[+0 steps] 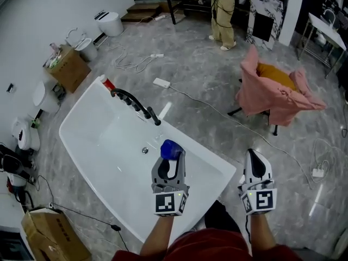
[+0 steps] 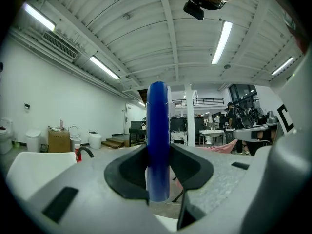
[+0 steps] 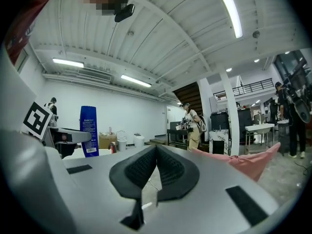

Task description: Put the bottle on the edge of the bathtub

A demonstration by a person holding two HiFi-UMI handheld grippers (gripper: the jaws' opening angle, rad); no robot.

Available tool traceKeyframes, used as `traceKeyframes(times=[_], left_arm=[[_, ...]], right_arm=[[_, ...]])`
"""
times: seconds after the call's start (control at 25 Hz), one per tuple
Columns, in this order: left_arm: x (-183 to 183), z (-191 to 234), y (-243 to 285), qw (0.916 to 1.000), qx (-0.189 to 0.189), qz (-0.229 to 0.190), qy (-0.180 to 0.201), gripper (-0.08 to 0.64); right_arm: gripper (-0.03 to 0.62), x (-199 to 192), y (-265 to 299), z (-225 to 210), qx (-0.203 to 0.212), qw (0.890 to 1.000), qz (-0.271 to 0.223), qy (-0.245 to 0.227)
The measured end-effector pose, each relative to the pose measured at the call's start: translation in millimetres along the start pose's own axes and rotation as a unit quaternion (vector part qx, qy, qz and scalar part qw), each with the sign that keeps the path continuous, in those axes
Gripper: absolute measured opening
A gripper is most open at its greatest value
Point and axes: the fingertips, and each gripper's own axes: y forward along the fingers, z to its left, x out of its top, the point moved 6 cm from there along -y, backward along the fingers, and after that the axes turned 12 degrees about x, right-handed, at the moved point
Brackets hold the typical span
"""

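Observation:
A blue bottle (image 1: 170,149) stands upright in my left gripper (image 1: 169,167), held over the near end of the white bathtub (image 1: 201,145). In the left gripper view the bottle (image 2: 157,116) rises between the two dark pads of the left gripper (image 2: 158,152), which press on its sides. My right gripper (image 1: 255,159) hovers over the floor to the right of the tub; its jaws (image 3: 156,152) are shut with nothing in them. From the right gripper view the bottle (image 3: 88,130) shows at the left. A black faucet (image 1: 136,105) sits on the tub's far rim.
A red-capped bottle (image 1: 106,82) stands on the tub's far corner. A chair draped in pink cloth (image 1: 277,94) is at the right, a person (image 1: 224,15) stands at the back. Cardboard boxes (image 1: 69,67) and cables lie on the floor around the tub.

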Motion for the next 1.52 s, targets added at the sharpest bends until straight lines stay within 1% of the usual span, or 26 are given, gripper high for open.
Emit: traceKeyframes(times=[0.16, 0.36, 0.44, 0.6, 0.88, 1.0, 1.08, 1.16, 1.36, 1.52], left_arm=[[-27.5, -12.1, 31.8, 1.0, 0.003, 0.005, 0.0, 0.146], [-70.1, -26.3, 63.1, 0.9996, 0.001, 0.029, 0.005, 0.146], [-90.5, -31.2, 69.1, 0.9991, 0.002, 0.042, 0.003, 0.146], [-131.8, -34.6, 85.9, 0.9987, 0.002, 0.051, 0.004, 0.146], [-208.0, -33.5, 113.2, 0.9972, 0.011, 0.074, 0.006, 0.146], [-241.5, -34.2, 131.9, 0.9971, 0.021, 0.073, 0.008, 0.146], [-264.7, -36.4, 138.6, 0.9963, 0.032, 0.08, -0.001, 0.146], [-284.5, -36.0, 139.7, 0.9956, 0.032, 0.089, 0.003, 0.146], [-316.3, -33.3, 144.6, 0.9954, 0.034, 0.088, 0.016, 0.146], [-334.9, -32.8, 142.7, 0.9952, 0.039, 0.09, 0.001, 0.146]], right_arm=[[-0.002, -27.5, 20.4, -23.4, 0.001, 1.0, 0.017, 0.016], [-0.002, -65.8, 41.2, -41.8, 0.015, 0.998, 0.046, 0.035], [-0.002, -81.4, 46.2, -46.7, 0.021, 0.997, 0.059, 0.043], [-0.002, -111.3, 62.3, -56.4, 0.029, 0.996, 0.071, 0.051], [-0.002, -178.3, 81.2, -65.3, 0.045, 0.991, 0.108, 0.067], [-0.002, -205.1, 87.6, -68.4, 0.054, 0.989, 0.121, 0.068], [-0.002, -222.0, 87.9, -70.7, 0.059, 0.987, 0.132, 0.069], [-0.002, -234.0, 86.2, -70.6, 0.06, 0.986, 0.139, 0.075], [-0.001, -251.8, 87.5, -74.8, 0.059, 0.985, 0.141, 0.076], [-0.001, -265.1, 86.5, -68.0, 0.063, 0.984, 0.148, 0.079]])
